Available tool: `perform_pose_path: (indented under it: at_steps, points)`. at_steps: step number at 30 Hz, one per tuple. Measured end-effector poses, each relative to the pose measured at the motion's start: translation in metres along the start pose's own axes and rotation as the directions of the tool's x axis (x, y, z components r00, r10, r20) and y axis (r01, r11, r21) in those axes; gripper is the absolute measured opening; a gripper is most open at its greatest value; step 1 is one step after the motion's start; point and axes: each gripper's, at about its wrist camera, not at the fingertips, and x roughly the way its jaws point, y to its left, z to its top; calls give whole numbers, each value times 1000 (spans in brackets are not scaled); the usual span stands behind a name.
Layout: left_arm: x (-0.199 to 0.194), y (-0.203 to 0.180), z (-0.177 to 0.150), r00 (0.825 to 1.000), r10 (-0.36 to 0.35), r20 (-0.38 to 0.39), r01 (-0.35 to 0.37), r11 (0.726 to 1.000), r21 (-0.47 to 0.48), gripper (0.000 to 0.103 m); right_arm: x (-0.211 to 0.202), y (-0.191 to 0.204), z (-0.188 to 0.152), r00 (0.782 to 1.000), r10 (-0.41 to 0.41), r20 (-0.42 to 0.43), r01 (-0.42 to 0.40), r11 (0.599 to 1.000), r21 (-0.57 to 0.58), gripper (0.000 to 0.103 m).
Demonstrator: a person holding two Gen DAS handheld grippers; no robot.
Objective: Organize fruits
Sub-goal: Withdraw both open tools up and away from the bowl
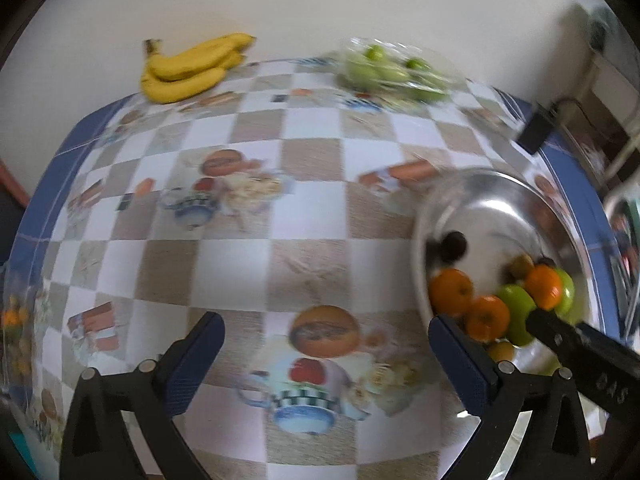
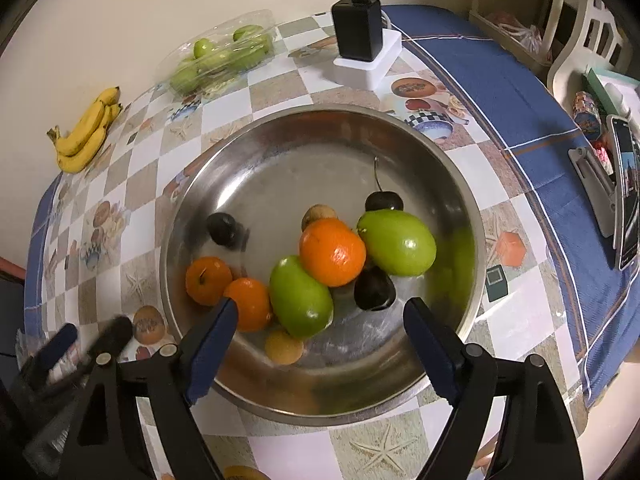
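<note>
A steel bowl (image 2: 256, 152) on the checked tablecloth holds three oranges (image 2: 332, 252), two green mangoes (image 2: 398, 242), dark plums (image 2: 374, 290) and small yellow and brown fruits. My right gripper (image 2: 320, 320) is open and empty, hovering over the bowl's near side. My left gripper (image 1: 326, 340) is open and empty over the tablecloth, left of the bowl (image 1: 500, 200); the right gripper's finger (image 1: 560, 332) shows at its right. A banana bunch (image 1: 192, 68) and a clear pack of green fruit (image 1: 392, 72) lie at the table's far edge.
A black charger on a white block (image 2: 360, 40) stands behind the bowl. A phone on a stand (image 2: 620, 192) and small items sit at the right edge. A wall runs behind the table. A white chair (image 2: 576, 32) stands at the far right.
</note>
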Motion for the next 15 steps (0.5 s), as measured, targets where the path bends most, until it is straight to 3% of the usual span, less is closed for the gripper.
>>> perform_pose_path:
  at_steps: [1,8,15]
  points:
    - [-1,6,-1,1000,11,10,-11,1000,-15,103,0,2,-1,1000,-1,2,1,1000,-7,103]
    - [-11,26,-7,1000,18,23,-16,999,-51,103,-10,12,-16,999,17,39,-15,999,-51,103]
    - [-33,25,-20,988,132,74,-133,991,3,103,-17,24,-36,999,35,37,-31,995,-91,103]
